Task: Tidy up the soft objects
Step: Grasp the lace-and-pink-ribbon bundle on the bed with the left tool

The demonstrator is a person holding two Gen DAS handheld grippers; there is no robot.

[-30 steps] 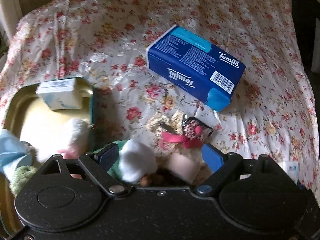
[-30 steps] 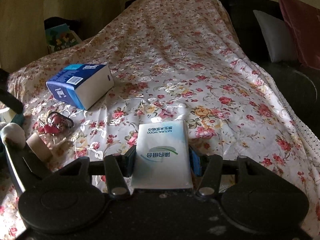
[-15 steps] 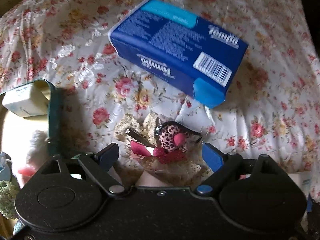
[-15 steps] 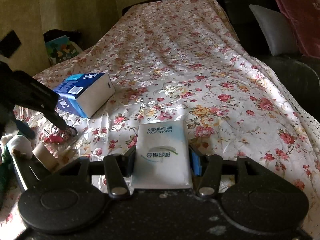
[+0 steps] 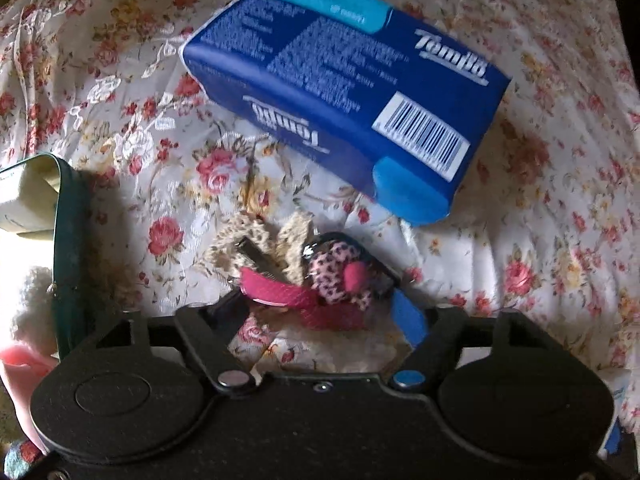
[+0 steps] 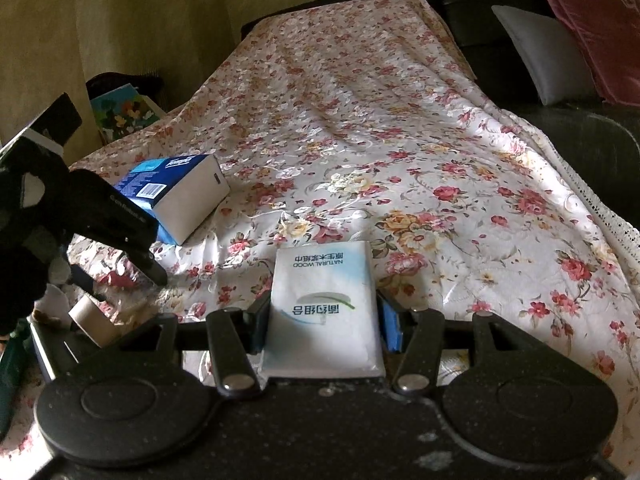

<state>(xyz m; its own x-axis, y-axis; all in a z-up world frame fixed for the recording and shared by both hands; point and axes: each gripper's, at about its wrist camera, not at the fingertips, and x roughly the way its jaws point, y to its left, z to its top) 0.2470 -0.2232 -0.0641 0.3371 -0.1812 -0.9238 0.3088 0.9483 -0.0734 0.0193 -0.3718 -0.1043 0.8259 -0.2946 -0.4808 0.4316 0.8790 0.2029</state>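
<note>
across the left wrist view, the left gripper (image 5: pixel 320 312) points down at a floral bedspread (image 5: pixel 560 184), its two fingers spread wide with nothing clamped between them. a small leopard-print plush toy (image 5: pixel 340 272) with a pink strap and a lacy beige piece lies on the cloth between the fingertips. just beyond it sits a blue tempo tissue pack (image 5: pixel 344 92), barcode facing up. at the left edge, a green-rimmed tin (image 5: pixel 68 240) holds a pale box (image 5: pixel 24 196) and a fluffy white toy (image 5: pixel 32 312).

from the right wrist view, the right gripper (image 6: pixel 324 316) has its fingers closed on a white tissue packet (image 6: pixel 324 308), held flat above the bedspread (image 6: pixel 440 184). the blue tissue pack (image 6: pixel 176 196) lies to the left. the left gripper (image 6: pixel 120 232) reaches down at the far left, above a cardboard roll (image 6: pixel 92 320). a grey pillow (image 6: pixel 540 52) and a dark red cushion (image 6: pixel 592 20) rest on a black sofa at the upper right.
</note>
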